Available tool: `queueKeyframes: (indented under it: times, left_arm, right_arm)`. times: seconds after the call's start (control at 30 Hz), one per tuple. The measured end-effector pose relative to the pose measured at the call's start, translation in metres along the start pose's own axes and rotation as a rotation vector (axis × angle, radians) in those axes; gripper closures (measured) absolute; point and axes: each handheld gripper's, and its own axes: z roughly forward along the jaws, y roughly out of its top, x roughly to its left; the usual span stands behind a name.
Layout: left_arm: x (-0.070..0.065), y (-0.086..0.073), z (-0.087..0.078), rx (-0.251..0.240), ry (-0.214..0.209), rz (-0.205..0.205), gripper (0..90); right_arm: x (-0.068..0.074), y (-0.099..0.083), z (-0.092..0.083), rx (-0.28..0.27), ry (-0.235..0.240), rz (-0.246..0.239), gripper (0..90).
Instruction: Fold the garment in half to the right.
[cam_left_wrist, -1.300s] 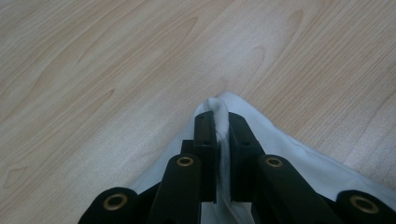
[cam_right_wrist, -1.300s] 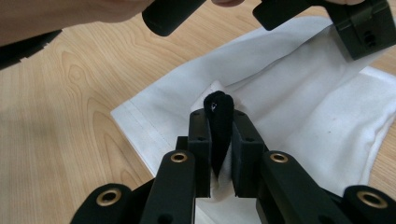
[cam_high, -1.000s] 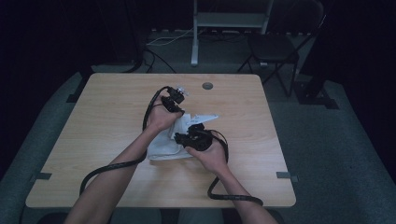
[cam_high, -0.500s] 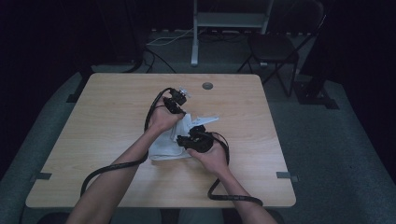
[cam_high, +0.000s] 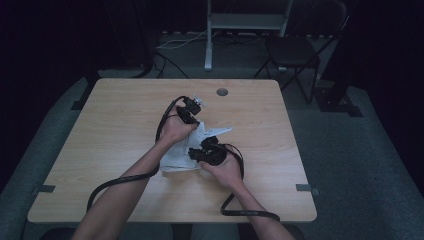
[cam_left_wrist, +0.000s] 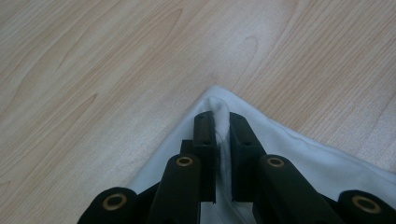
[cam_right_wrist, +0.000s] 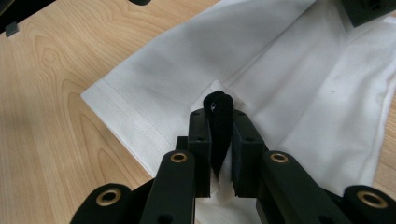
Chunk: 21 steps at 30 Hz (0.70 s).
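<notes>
Cloth: the white cloth lies on the table, under and between both grippers.
Left gripper: the left gripper is clamped on a corner of the cloth; the fabric peak stands up between its jaws, bare wood ahead of it.
Right gripper: the right gripper is clamped on a cloth fold together with a black strip; a stitched hem lies ahead and to its left.
Surroundings: cables trail behind the grippers; a chair stands beyond the table.
</notes>
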Motion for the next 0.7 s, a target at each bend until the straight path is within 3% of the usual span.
queueKeyframes:
  times: [0.7]
  left_arm:
    - [-0.008, 0.009, 0.0, -0.027, 0.012, 0.023, 81.9]
  right_arm:
    - [-0.003, -0.003, -0.018, -0.072, -0.072, 0.054, 79.6]
